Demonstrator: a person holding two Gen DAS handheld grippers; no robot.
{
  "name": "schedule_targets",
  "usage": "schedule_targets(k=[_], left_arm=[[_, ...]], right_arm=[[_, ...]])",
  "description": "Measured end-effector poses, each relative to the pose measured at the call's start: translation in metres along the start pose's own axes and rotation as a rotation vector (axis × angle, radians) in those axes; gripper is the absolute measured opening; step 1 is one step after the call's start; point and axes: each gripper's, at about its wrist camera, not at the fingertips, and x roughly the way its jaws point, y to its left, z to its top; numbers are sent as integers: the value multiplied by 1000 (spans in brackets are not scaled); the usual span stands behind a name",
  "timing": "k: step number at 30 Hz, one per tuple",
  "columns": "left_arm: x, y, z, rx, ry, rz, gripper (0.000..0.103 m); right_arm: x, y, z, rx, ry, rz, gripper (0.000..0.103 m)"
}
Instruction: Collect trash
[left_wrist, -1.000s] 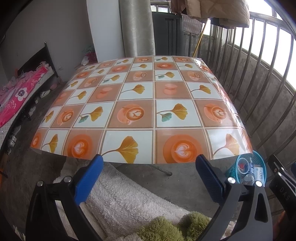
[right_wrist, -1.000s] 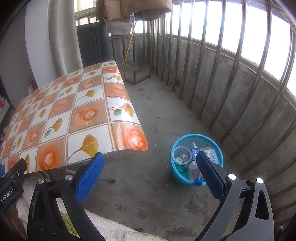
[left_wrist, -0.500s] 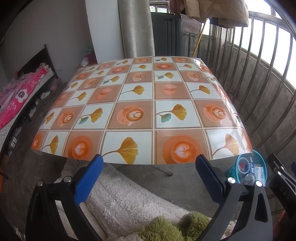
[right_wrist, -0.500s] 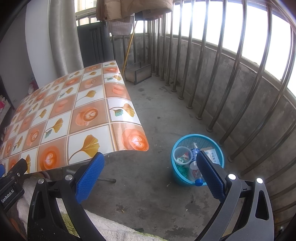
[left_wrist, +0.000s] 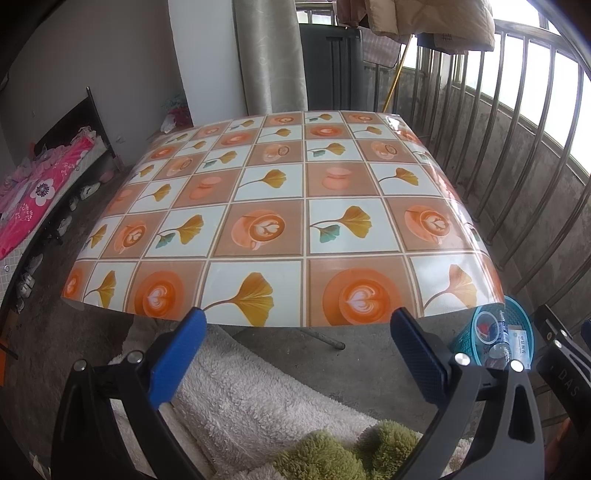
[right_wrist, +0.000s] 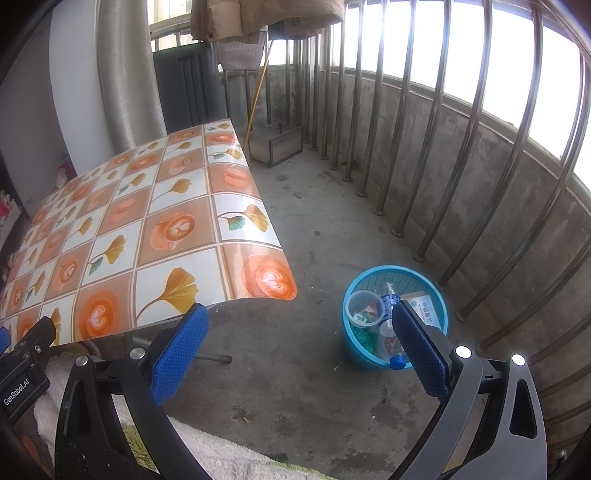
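Table ahead, trash basket on the floor off its near right corner.

From the left wrist view the table (left_wrist: 295, 206) fills 12 o'clock, with the basket (left_wrist: 515, 314) at 4 o'clock past its corner, and a fleece cloth (left_wrist: 258, 402) at 6 o'clock on the floor below the near edge. In the basket lie a plastic cup (right_wrist: 364, 308), a bottle (right_wrist: 388, 332) and a carton (right_wrist: 421, 304). The railing (right_wrist: 443, 147) runs behind the basket from 12 to 3 o'clock; a metal frame (right_wrist: 275, 142) stands beyond the table's far corner.
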Motion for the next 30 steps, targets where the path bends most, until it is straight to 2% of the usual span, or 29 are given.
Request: schedule_targets(k=[30], left_arm=[[-1,-2,-1,2,1,2,98]], right_arm=[[1,2,-1,-1,5,3,95]])
